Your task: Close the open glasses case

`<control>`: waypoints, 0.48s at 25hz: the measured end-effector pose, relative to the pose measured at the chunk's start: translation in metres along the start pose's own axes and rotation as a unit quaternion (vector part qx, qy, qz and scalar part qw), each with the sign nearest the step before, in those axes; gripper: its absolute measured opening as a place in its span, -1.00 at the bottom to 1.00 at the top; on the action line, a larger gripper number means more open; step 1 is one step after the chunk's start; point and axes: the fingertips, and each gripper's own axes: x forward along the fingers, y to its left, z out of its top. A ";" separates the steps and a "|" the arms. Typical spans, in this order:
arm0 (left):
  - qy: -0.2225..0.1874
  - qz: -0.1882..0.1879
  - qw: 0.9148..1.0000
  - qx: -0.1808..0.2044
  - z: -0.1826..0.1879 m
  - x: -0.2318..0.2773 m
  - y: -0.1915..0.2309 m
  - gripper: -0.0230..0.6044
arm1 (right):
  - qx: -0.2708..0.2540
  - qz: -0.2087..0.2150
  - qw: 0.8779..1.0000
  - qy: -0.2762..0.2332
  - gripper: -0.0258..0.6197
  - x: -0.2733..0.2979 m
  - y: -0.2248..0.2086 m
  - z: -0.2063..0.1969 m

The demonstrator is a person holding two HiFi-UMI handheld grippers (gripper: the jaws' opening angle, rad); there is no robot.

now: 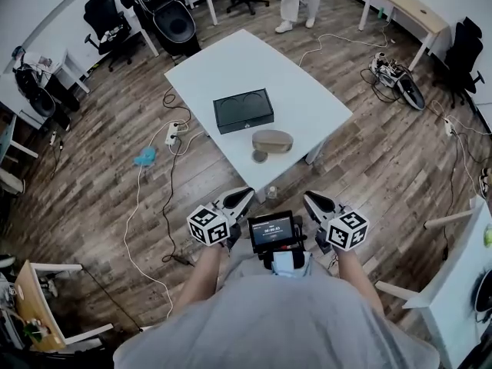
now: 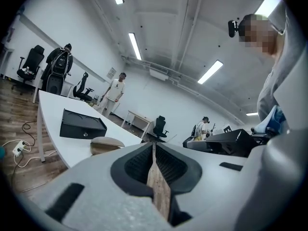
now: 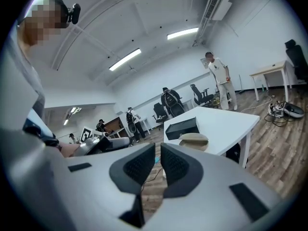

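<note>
The beige glasses case (image 1: 272, 140) lies near the front edge of the white table (image 1: 307, 98), and a small round beige piece (image 1: 260, 157) sits just in front of it. In the right gripper view the case (image 3: 194, 140) shows a domed lid over its base; the left gripper view shows the case (image 2: 107, 144) low on the table edge. My left gripper (image 1: 246, 194) (image 2: 154, 150) and right gripper (image 1: 310, 197) (image 3: 158, 150) hover side by side short of the table, well apart from the case. Both are shut with nothing between their jaws.
A flat black box (image 1: 243, 111) sits on the table just behind the case. Cables and a power strip (image 1: 172, 133) trail on the wood floor to the left. A person (image 1: 298, 2) stands beyond the table, with office chairs (image 1: 106, 20) and desks (image 1: 407, 10) around.
</note>
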 end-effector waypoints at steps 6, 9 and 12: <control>0.025 0.001 0.999 0.021 0.006 0.009 0.025 -0.86 | -0.008 -0.010 1.000 0.014 -0.80 0.013 -0.016 0.006; 0.044 -0.001 0.998 0.045 0.015 0.017 0.039 -0.86 | -0.029 -0.020 0.999 0.025 -0.80 0.024 -0.026 0.017; 0.062 -0.006 0.995 0.078 0.026 0.025 0.053 -0.86 | -0.059 -0.027 0.997 0.032 -0.80 0.040 -0.032 0.031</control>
